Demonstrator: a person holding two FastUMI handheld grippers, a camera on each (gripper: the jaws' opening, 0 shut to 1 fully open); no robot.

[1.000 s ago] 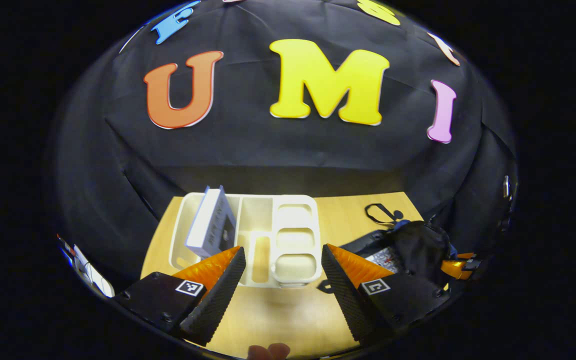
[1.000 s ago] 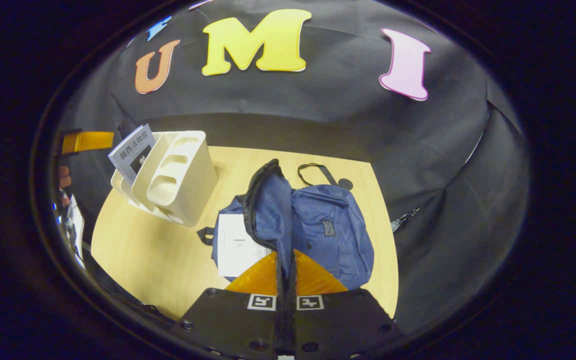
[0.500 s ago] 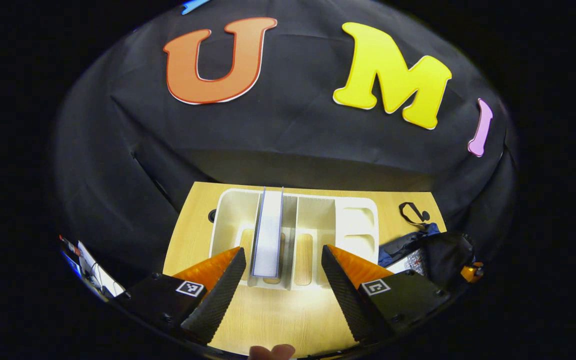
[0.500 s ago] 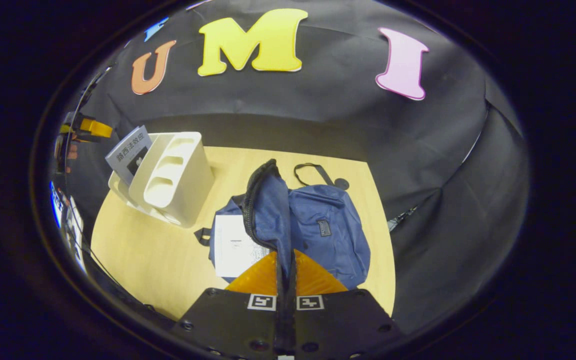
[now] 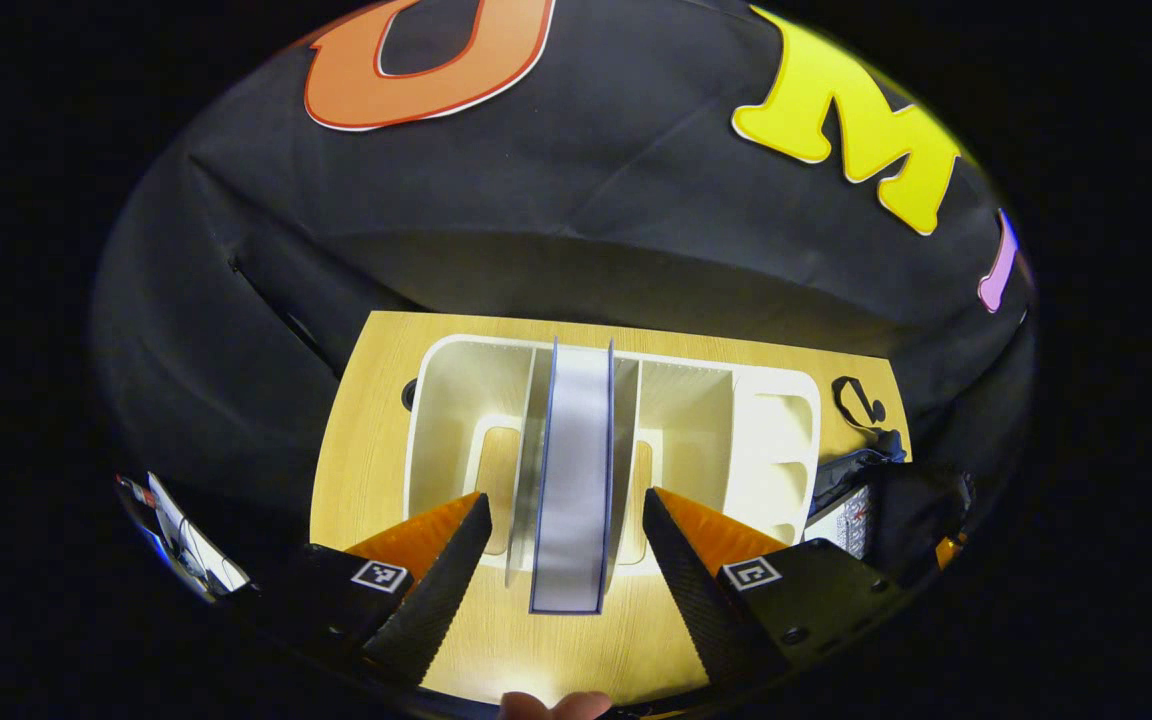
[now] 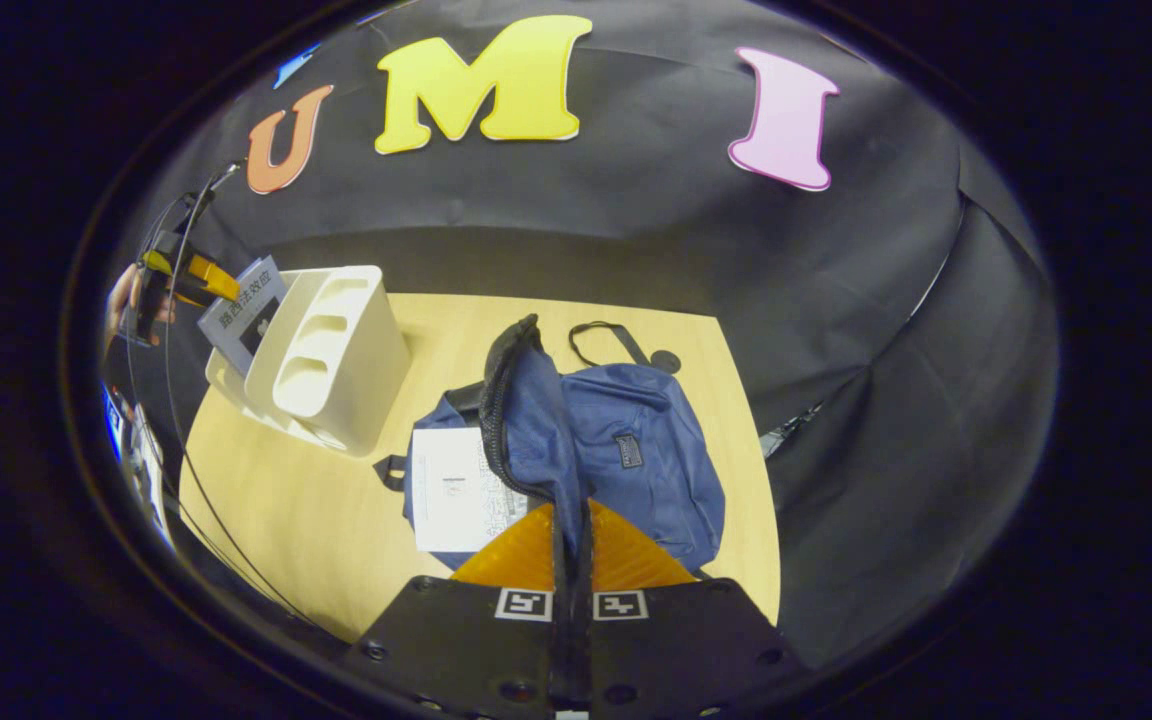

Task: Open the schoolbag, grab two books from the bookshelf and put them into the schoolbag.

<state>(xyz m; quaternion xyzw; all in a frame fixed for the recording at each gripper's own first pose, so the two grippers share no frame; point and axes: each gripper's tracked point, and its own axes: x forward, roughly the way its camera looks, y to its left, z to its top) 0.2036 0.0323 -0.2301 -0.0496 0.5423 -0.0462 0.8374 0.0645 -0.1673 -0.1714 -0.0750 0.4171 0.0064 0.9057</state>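
The left tongs (image 5: 566, 540), wide apart, are lining up on the book (image 5: 573, 470) while the right tongs (image 6: 572, 530) are pinching the schoolbag (image 6: 626, 450) flap, so closing comes next.

Both tools — left tool (image 5: 564, 535), right tool (image 6: 572, 545) — have black bodies with square black-and-white markers and screws.

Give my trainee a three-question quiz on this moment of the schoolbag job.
1. True or false: the left hand-held gripper is shut on the book standing in the bookshelf.
2. What does the right hand-held gripper pinch? A) the schoolbag flap, B) a book, C) nothing.
3. Fill in: one white book already lies in the ____.

Key: 1. False: its jaws are open, the book between them. 2. A. 3. schoolbag.
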